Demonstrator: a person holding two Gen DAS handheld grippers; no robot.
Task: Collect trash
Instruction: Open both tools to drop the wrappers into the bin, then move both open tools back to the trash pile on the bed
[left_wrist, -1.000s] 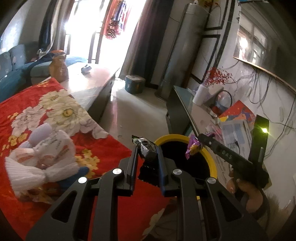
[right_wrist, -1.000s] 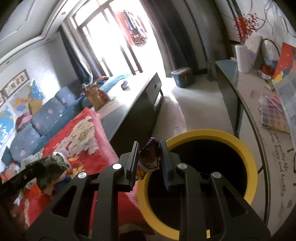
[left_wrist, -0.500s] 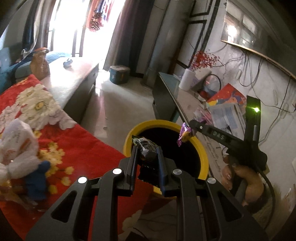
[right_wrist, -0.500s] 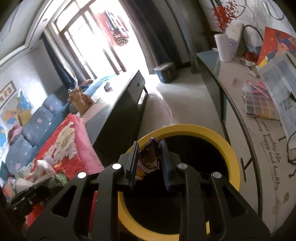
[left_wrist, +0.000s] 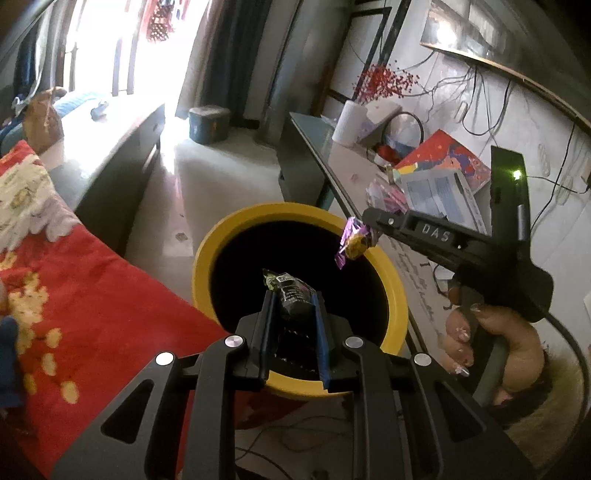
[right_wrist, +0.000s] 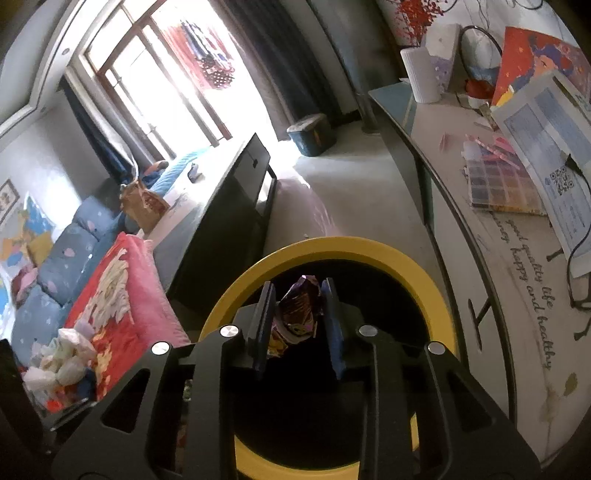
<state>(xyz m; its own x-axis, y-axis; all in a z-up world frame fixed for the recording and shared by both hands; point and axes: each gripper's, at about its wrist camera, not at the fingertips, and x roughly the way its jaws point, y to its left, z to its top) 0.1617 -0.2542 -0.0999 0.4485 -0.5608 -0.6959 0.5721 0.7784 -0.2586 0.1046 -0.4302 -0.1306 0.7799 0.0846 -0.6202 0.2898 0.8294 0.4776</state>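
Black plastic two-finger left gripper (left_wrist: 291, 314), jaws pressed together on a dark crinkled foil wrapper (left_wrist: 290, 293) whose free end sticks up past the fingertips; held directly over the dark mouth of the round yellow-rimmed waste bin (left_wrist: 207, 258). Black plastic two-finger right gripper (right_wrist: 297, 325), gripped by a hand (left_wrist: 491, 343) at the bin's far side: its jaws have just been opening, and the purple-and-yellow foil wrapper (right_wrist: 297, 314) sits between them, seemingly slack, leaning on one pad with a gap at the other; also over the bin's opening. Surroundings: red floral blanket (left_wrist: 92, 295) just beside the bin, a long cluttered side table (right_wrist: 517, 277) on its other side. Step in hand, as judged: release of both wrappers into the bin. Next move calls for spreading the left jaws fully and widening the right, possibly with a slight shake should the foil cling to a pad.
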